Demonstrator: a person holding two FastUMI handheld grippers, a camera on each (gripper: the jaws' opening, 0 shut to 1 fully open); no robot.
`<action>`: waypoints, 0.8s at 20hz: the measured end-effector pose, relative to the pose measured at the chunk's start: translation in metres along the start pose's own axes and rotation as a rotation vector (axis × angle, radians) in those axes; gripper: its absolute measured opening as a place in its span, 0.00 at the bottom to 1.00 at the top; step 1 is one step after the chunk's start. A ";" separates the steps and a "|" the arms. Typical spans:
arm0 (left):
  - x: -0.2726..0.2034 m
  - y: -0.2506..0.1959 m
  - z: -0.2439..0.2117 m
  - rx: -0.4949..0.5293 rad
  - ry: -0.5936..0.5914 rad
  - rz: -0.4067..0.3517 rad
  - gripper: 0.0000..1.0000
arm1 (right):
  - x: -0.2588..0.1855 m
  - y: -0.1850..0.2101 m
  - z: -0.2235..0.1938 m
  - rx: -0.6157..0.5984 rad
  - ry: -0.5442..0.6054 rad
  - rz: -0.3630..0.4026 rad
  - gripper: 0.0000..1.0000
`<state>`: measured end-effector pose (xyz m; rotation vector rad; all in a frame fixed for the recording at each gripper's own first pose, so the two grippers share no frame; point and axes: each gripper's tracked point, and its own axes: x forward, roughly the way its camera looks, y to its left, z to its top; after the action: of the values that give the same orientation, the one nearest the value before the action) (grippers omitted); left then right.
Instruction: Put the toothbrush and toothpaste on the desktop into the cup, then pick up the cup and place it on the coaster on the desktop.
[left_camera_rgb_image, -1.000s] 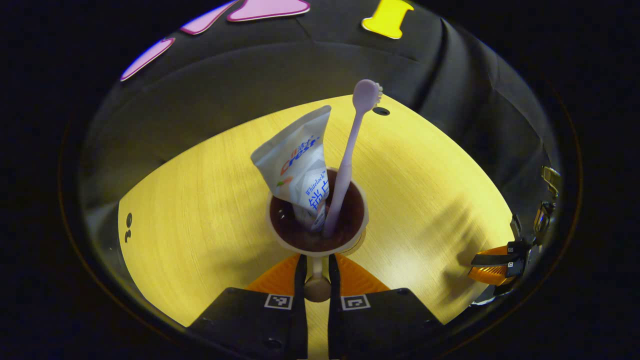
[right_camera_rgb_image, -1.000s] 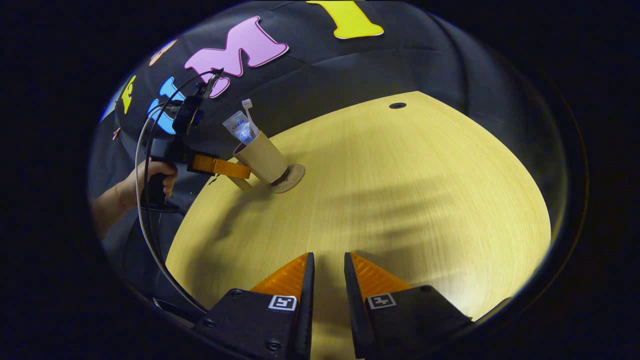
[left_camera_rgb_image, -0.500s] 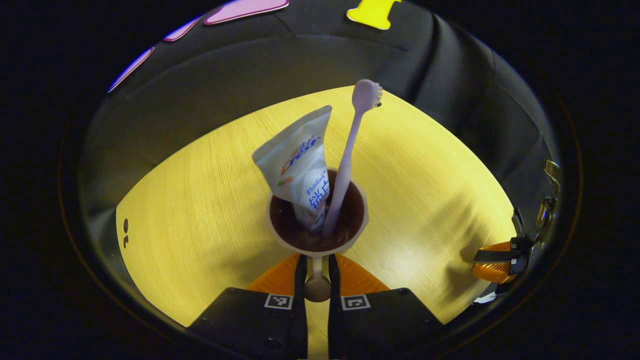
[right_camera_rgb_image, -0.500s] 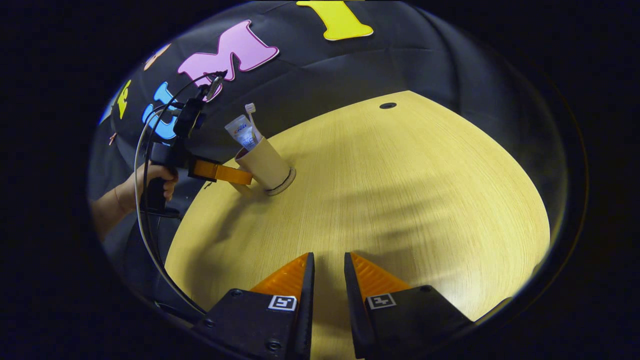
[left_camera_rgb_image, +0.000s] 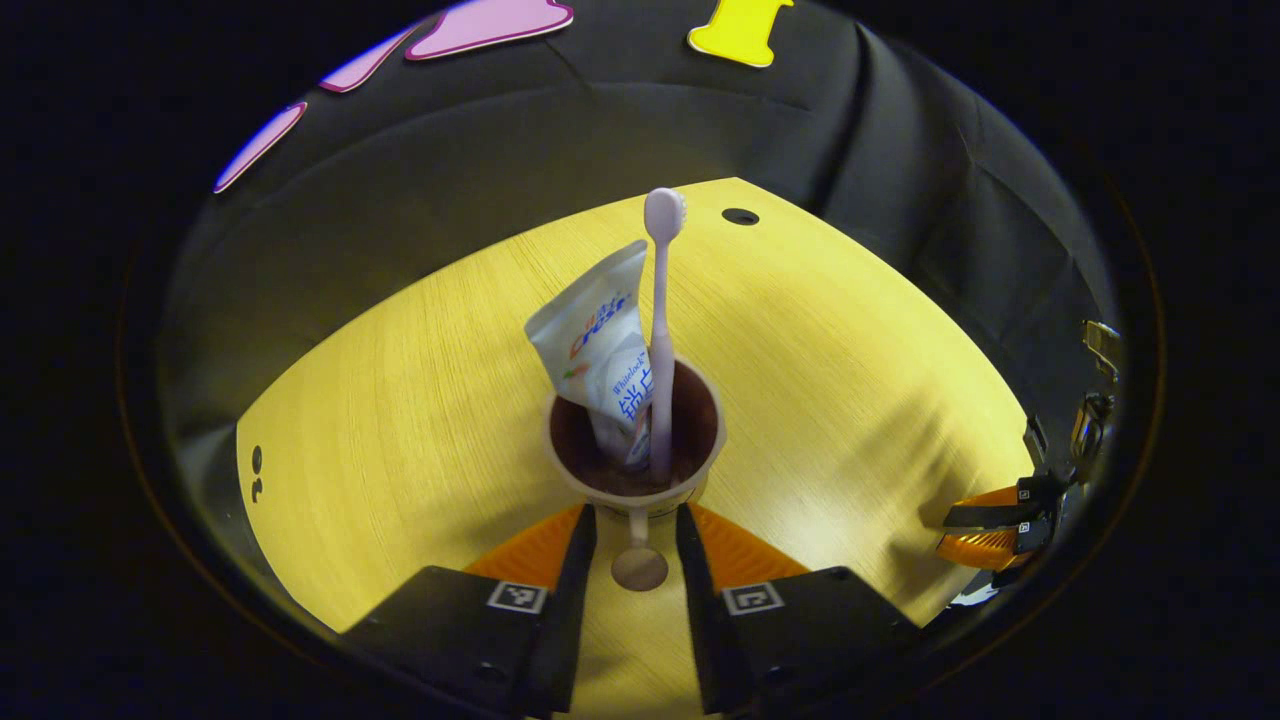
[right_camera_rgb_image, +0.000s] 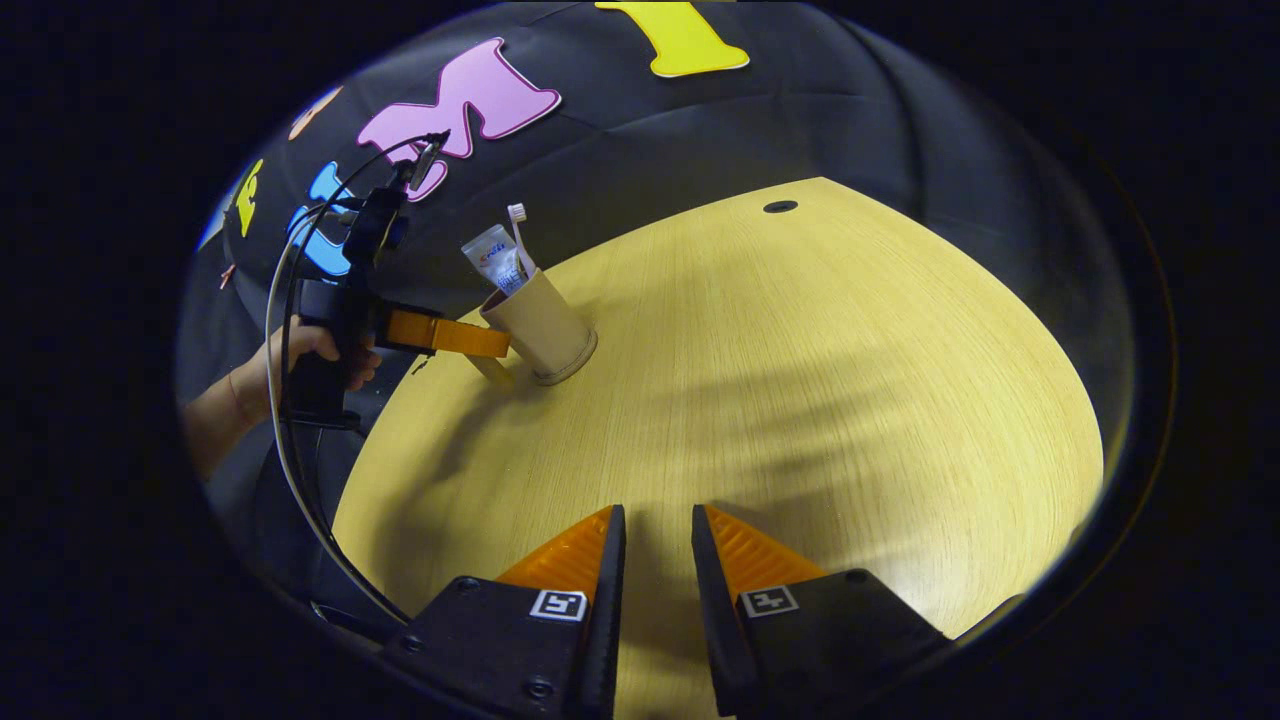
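Evidently light and rigid, the cup (left_camera_rgb_image: 634, 440) carries toothpaste (left_camera_rgb_image: 596, 345) and toothbrush (left_camera_rgb_image: 661, 330), making it top-heavy; its handle (left_camera_rgb_image: 637, 552) offers the grip. Left gripper (left_camera_rgb_image: 632, 560) jaws stand apart beside that handle, and right gripper (right_camera_rgb_image: 655, 590) jaws stand slightly apart, empty, over the counter (right_camera_rgb_image: 800, 380).

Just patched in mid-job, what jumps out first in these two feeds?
The tan cup stands mid-desk holding a white toothpaste tube and a pale toothbrush, with the left gripper open around its handle. The right gripper hangs over bare yellow desktop, holding nothing.

toothbrush (left_camera_rgb_image: 661, 330) and toothpaste (left_camera_rgb_image: 598, 345) in cup (left_camera_rgb_image: 634, 487), cup on coaster (right_camera_rgb_image: 577, 362)
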<state>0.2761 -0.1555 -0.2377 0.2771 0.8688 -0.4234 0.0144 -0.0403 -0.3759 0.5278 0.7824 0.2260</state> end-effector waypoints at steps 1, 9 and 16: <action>-0.002 -0.001 -0.001 -0.002 -0.002 -0.002 0.65 | 0.001 0.002 0.000 -0.003 0.002 0.003 0.45; -0.028 0.000 -0.018 0.030 -0.061 0.031 0.95 | -0.004 0.036 0.006 -0.026 0.011 0.068 0.66; -0.079 -0.002 -0.053 -0.062 -0.158 0.006 0.96 | -0.012 0.081 0.021 -0.052 0.011 0.112 0.87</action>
<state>0.1941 -0.1169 -0.2088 0.1866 0.7250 -0.4062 0.0211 0.0159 -0.3134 0.5224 0.7565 0.3527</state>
